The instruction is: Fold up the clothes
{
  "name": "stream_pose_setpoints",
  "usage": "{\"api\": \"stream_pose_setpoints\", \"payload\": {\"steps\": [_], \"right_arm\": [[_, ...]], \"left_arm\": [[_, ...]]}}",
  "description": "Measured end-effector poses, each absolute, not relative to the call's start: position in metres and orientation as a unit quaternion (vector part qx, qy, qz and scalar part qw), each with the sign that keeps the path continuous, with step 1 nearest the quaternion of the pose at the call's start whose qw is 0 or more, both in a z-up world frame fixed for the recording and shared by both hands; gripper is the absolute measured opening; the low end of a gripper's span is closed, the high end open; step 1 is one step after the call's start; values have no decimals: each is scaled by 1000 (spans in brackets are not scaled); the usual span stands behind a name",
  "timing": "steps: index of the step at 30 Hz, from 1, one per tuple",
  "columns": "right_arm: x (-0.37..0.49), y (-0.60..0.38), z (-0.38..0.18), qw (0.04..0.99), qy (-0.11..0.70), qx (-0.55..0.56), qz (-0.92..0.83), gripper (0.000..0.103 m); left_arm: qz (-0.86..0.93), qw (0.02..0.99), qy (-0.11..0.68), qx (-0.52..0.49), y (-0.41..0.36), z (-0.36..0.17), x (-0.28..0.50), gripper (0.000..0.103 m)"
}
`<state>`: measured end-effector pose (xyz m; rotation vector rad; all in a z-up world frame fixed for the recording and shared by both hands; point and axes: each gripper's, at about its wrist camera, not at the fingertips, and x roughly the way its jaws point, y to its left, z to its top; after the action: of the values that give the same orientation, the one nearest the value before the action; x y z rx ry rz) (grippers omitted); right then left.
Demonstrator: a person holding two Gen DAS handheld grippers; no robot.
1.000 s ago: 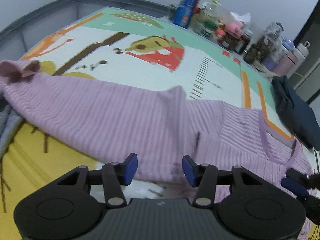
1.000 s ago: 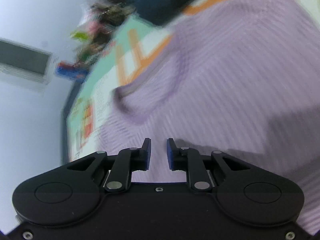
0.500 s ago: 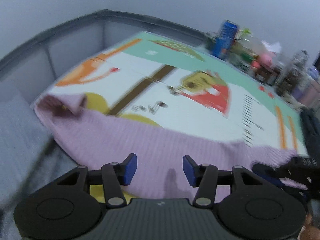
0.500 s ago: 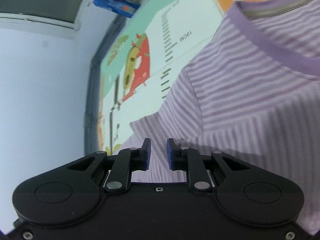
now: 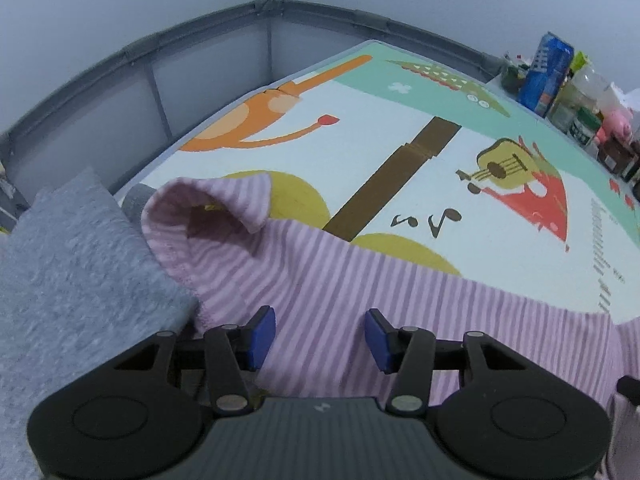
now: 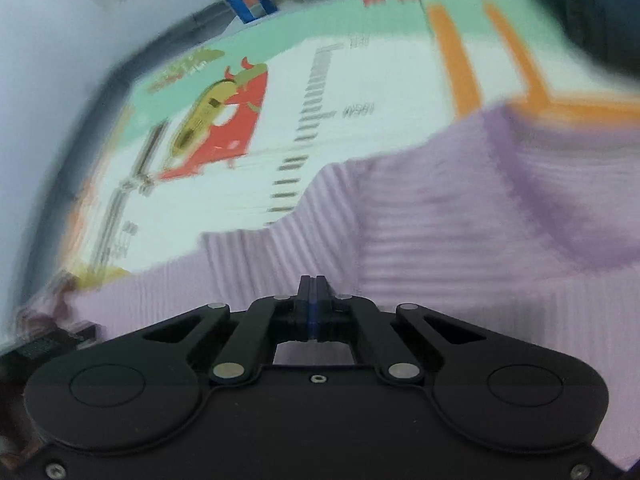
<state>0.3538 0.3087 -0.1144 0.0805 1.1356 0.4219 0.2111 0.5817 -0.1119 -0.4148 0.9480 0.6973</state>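
Left wrist view: left gripper point(image 5: 320, 334) hangs over the striped lilac shirt point(image 5: 360, 292), fingers point(image 5: 262, 334) apart, nothing clamped; fabric lies under and beyond the gap, can't tell if the tips touch it. Shirt is spread across the printed play mat point(image 5: 400, 168); one end with an open hem point(image 5: 208, 216) is curled up at far left, just beside a grey fabric piece point(image 5: 68, 272). Grey padded rail point(image 5: 180, 64) runs behind the mat, bottles and jars point(image 5: 568, 96) crowd the far right corner.

Right wrist view: heavy blur. Right gripper point(image 6: 312, 300) has its fingers fully together; can't tell if any cloth is pinched between them. The shirt's neckline band point(image 6: 536, 192) sits to the right, shirt body below and around the tips. Dark garment point(image 6: 592, 8) at top right, apart from the shirt.

Progress, my read: early. Shirt mostly laid out flat, no clean fold visible. Left: flatten the curled end, do the folds, then the dark piece.
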Motion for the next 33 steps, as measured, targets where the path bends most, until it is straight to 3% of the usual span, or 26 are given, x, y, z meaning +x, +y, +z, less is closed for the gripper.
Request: {"api": "stream_pose_setpoints", "payload": {"steps": [8,12,17,19,21,33], "right_arm": [[352,297,-109,830,527,14,184,0],[354,298,-111,830,525,14,187,0],[356,294,-114,828,527,36,187,0],[356,293,-114,828,527,39,187,0],[357,293,-115,828,527,39,187,0],[355,291,-116,830,524,49,185,0]], "left_arm": [[362,806,448,-141,574,-106,208,48],[339,826,428,-141,567,-93,203,50],[362,817,446,43,531,-81,221,64],[371,801,452,127,516,-83,229,81],[366,794,451,181,505,-85,233,82],[290,816,487,115,541,-78,234,83]]}}
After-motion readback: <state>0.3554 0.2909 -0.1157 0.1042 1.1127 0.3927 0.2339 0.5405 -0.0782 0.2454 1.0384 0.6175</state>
